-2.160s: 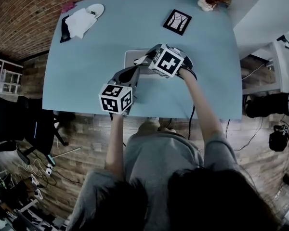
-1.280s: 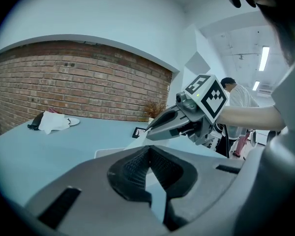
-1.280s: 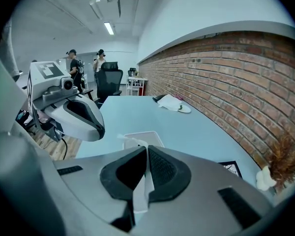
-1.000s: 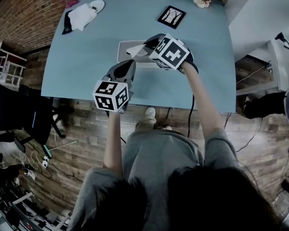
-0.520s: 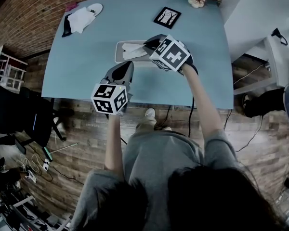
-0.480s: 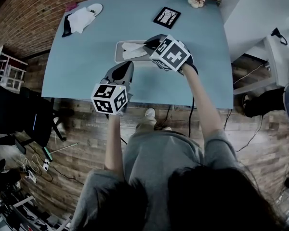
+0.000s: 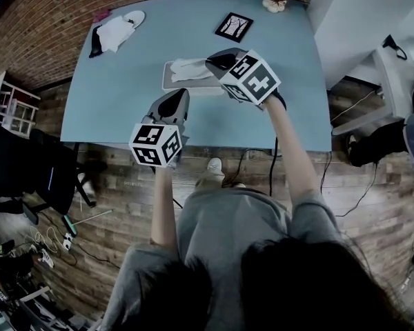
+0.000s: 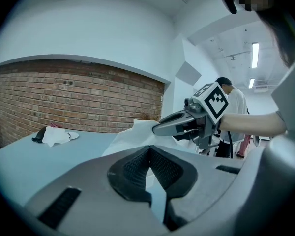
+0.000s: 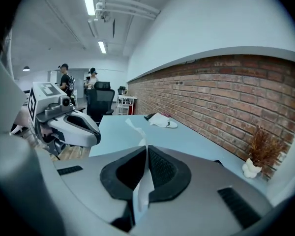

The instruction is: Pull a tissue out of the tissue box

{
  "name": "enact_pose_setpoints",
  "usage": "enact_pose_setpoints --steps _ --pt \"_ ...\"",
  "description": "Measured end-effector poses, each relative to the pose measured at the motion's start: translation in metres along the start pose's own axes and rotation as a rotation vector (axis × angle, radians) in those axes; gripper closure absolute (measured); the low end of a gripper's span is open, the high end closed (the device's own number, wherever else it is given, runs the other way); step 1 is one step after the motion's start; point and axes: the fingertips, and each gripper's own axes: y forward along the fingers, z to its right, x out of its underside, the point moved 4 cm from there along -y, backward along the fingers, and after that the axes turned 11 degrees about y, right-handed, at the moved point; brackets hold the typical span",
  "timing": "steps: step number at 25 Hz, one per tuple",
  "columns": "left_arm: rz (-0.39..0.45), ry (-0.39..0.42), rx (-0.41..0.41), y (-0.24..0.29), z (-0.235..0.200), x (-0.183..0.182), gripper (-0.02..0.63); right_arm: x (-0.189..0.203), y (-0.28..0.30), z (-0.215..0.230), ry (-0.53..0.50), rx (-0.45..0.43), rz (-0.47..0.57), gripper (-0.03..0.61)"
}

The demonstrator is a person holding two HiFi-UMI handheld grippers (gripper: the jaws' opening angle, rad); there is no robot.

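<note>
A flat grey tissue box [image 7: 170, 83] lies mid-table in the head view. A white tissue [image 7: 190, 67] drapes over it and runs up to my right gripper [image 7: 214, 61], which is held above the box's right end. In the right gripper view the jaws [image 9: 146, 149] are shut on that tissue [image 9: 140, 187], and its free end [image 9: 134, 127] trails out ahead. My left gripper [image 7: 179, 97] hovers nearer the table's front edge, apart from the box. Its jaws [image 8: 150, 152] are shut with nothing between them. Beyond them hangs the tissue [image 8: 132, 134] from the right gripper [image 8: 186, 124].
The blue table [image 7: 124, 95] also carries a framed picture [image 7: 234, 27] at the back, a white cloth with a dark item [image 7: 114, 32] at the back left and a small plant pot [image 7: 272, 2] at the back right. Two people [image 9: 65, 82] stand far off.
The right gripper has risen off the box with the tissue, which now hangs out of it. The left gripper has drawn back from the box toward the near edge.
</note>
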Motion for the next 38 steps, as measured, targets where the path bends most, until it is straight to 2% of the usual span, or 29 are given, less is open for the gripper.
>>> enact_pose_setpoints --steps 7,15,24,38 --pt "0.061 0.017 -0.001 -0.008 0.012 -0.01 0.611 -0.003 -0.035 -0.004 0.086 0.028 0.14 0.577" --pt "0.118 0.037 0.005 -0.022 0.023 -0.021 0.611 0.007 -0.067 -0.016 0.159 0.06 0.246 0.577" --pt "0.147 0.053 -0.015 -0.046 0.039 -0.024 0.611 0.03 -0.095 -0.041 0.163 0.077 0.276 0.577" --pt "0.162 0.067 -0.008 -0.059 0.066 -0.024 0.611 0.054 -0.125 -0.055 0.2 0.135 0.324 0.578"
